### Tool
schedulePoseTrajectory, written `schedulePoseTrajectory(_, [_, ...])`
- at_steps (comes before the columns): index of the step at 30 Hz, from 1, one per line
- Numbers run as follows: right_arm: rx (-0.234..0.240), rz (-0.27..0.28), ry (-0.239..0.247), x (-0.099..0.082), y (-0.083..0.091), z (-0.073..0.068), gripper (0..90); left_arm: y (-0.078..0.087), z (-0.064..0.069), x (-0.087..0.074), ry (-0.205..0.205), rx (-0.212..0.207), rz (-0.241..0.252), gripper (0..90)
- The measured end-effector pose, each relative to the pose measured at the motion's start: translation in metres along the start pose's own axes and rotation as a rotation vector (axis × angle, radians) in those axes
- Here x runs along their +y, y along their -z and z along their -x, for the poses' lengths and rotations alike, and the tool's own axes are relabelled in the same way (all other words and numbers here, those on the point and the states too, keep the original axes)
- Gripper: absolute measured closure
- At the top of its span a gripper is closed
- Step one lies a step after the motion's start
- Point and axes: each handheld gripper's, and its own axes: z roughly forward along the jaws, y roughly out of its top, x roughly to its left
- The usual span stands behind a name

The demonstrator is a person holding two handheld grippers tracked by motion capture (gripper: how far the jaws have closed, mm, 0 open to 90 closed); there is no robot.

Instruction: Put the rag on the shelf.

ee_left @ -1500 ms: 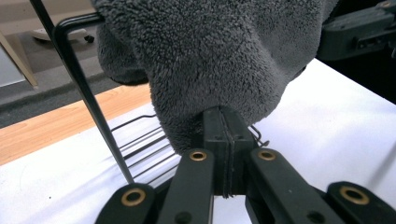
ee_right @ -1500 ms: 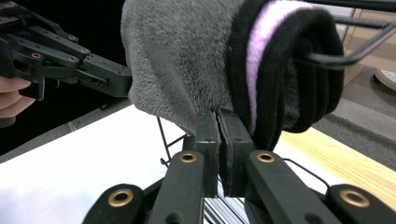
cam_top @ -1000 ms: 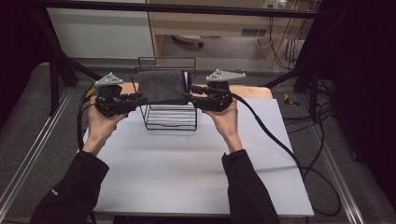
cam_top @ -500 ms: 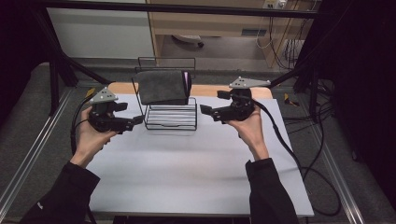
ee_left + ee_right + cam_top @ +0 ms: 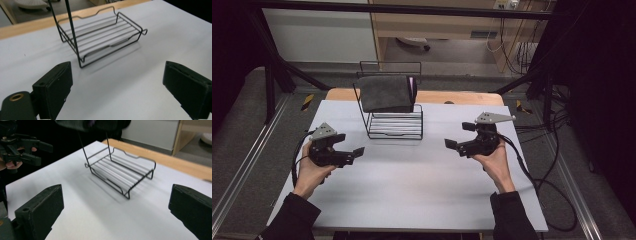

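The left gripper [image 5: 357, 152] sits low over the near-left part of the white table [image 5: 412, 200], its jaws spread wide with nothing between them; they have just been opening. In the left gripper view the two black jaws stand far apart over bare tabletop, and the wire rack [image 5: 100, 42] lies ahead of them, a little to their left and apart from them. From above, the rack [image 5: 394, 125] stands ahead of and between the two grippers, toward the far edge of the table, and a dark grey cloth [image 5: 387, 93] hangs folded over its top bar, well clear of both sets of jaws. The right gripper [image 5: 452, 145] is held at about the same level on the other side, pointing inward, its jaws likewise wide apart and empty after just opening. In the right gripper view the rack's base [image 5: 122, 175] lies ahead of those jaws, with the left gripper [image 5: 37, 152] farther off to their left.
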Motion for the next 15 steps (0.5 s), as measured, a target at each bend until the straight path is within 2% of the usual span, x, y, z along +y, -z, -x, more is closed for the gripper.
schedulePoseTrajectory(6, [0.0,-0.009,-0.018,-0.035,0.003,0.007,0.5,-0.005,-0.003,-0.027,0.003,0.0,-0.017,9.4])
schedulePoseTrajectory(12, [-0.006,-0.025,-0.029,-0.064,0.007,0.012,0.4,-0.005,-0.002,-0.046,-0.024,-0.007,-0.04,10.0])
schedulePoseTrajectory(15, [-0.007,-0.033,-0.029,-0.078,0.01,0.014,0.4,-0.006,-0.001,-0.056,-0.023,-0.013,-0.05,10.1])
